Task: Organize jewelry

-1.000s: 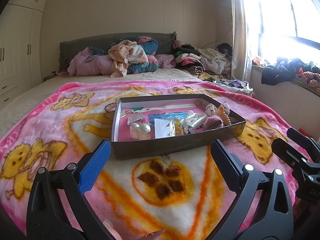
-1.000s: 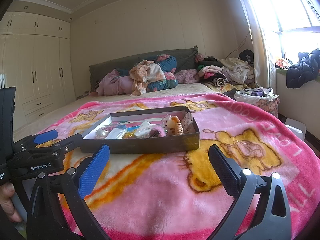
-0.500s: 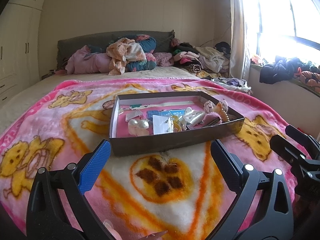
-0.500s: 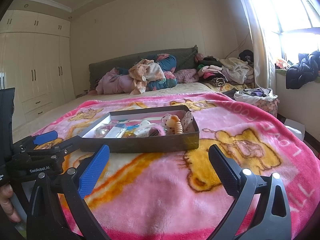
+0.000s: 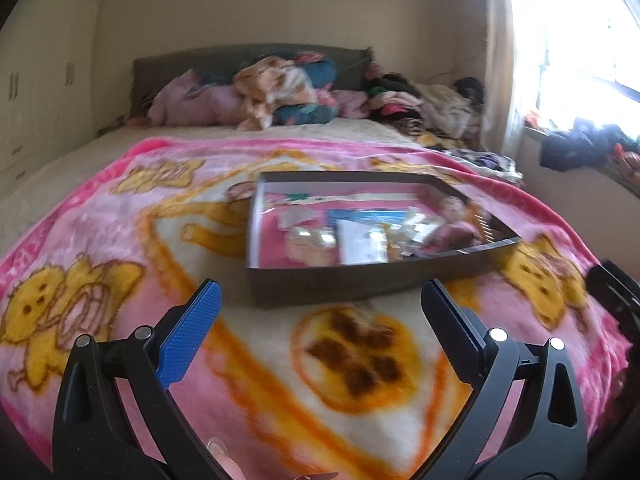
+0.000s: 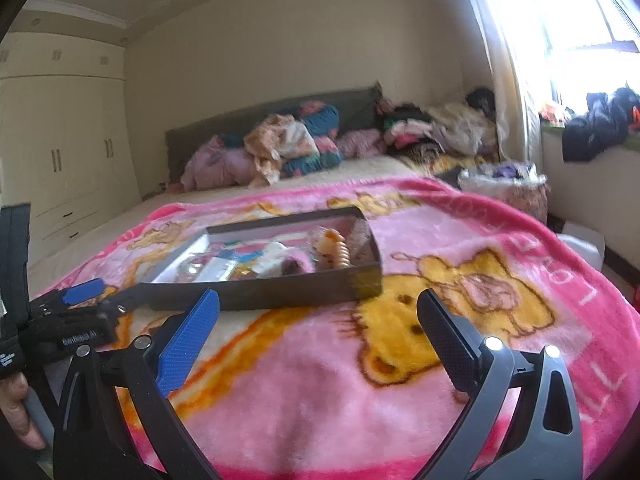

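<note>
A shallow dark cardboard tray lies on a pink cartoon blanket on the bed; it also shows in the right wrist view. It holds mixed small items: clear packets, a white card, pale clips and an orange beaded piece. My left gripper is open and empty, just short of the tray's near wall. My right gripper is open and empty, near the tray's right front corner. The left gripper shows at the left edge of the right wrist view.
The pink blanket covers the near half of the bed. Piled clothes and bedding lie against the grey headboard. A window ledge with dark clothes is on the right. White wardrobes stand on the left.
Both views are now motion-blurred. The tray has shifted right and down in the left view and up in the right view. Both grippers stay open.
</note>
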Available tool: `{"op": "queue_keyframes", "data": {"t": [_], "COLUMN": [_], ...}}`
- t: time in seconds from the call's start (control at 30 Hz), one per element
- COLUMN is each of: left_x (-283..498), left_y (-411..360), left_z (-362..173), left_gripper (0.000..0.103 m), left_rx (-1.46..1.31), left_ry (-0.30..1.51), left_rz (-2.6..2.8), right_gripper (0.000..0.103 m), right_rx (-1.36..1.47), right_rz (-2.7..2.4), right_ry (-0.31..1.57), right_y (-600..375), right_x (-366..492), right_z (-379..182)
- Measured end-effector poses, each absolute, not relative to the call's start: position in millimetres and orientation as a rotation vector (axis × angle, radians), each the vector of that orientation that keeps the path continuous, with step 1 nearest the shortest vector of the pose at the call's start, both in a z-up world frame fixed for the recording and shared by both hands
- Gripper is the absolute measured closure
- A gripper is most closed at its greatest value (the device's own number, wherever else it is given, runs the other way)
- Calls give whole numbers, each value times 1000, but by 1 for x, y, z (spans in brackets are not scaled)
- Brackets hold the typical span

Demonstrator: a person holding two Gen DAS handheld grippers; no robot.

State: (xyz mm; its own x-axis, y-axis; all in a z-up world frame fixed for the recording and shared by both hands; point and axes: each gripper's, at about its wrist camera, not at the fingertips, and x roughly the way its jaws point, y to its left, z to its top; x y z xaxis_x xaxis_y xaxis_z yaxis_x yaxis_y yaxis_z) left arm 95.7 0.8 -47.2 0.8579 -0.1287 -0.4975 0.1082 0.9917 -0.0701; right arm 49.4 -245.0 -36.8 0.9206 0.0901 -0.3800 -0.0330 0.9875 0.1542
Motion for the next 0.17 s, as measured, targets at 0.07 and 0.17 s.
{"op": "queue_keyframes", "data": {"t": [0.07,0.17], "left_x": [111,140], "left_y": [19,54], "left_z": [-48,-48], "left_gripper": [11,11], "left_rx": [-66,-73], "left_ry": [551,581], "left_rz": [-60,81], "right_gripper": [6,6], "right_rx": [119,96], "right_rz": [12,-98], "right_ry": [409,466], "right_y": [-264,-304], "right_x": [62,89], "right_z": [-34,-32]}}
